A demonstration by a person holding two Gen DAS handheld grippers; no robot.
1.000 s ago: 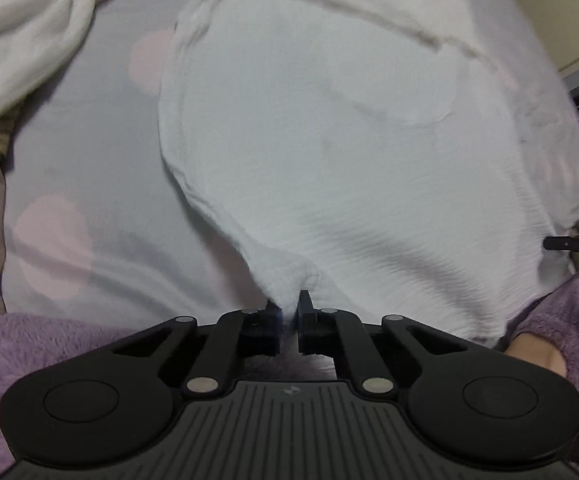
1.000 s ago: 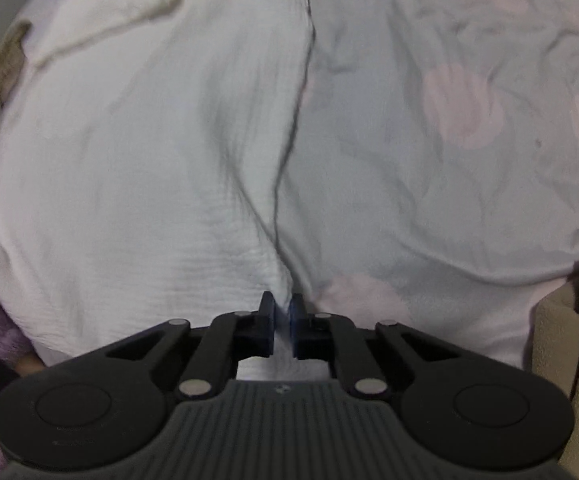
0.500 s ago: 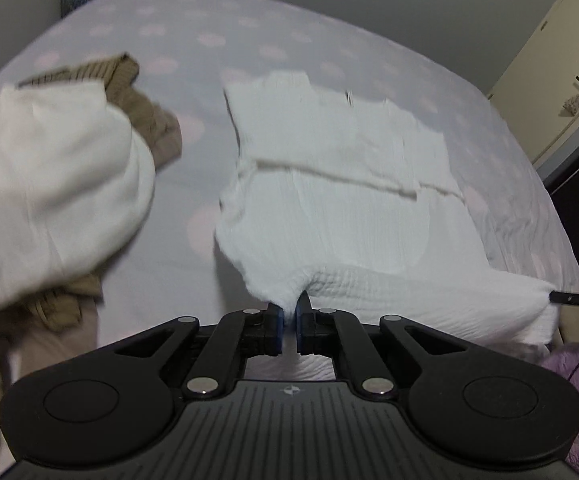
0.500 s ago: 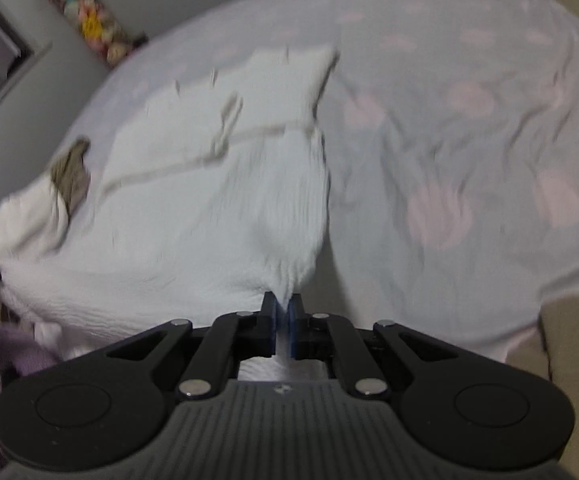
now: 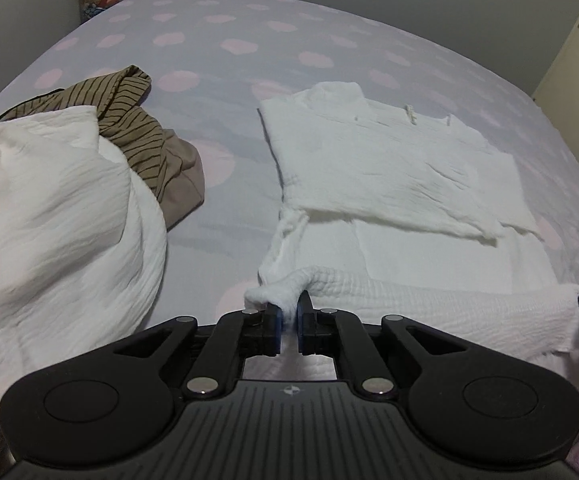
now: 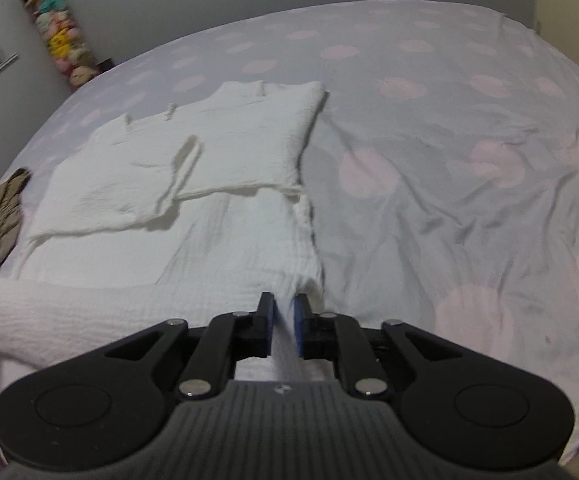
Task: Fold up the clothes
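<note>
Pinching the near hem of the white garment (image 5: 389, 168), the left claw (image 5: 287, 312) and right claw (image 6: 283, 312) each stand nearly closed on a corner, cloth bunched between the jaws. Ahead of both, the garment lies spread on the dotted bed (image 6: 449, 120), its far part already doubled over. The crinkled cotton looks light, soft and limp, so it should sag between the grips; holding the two corners keeps the hem taut. Left of the left claw sits a clothes pile (image 5: 57, 208).
</note>
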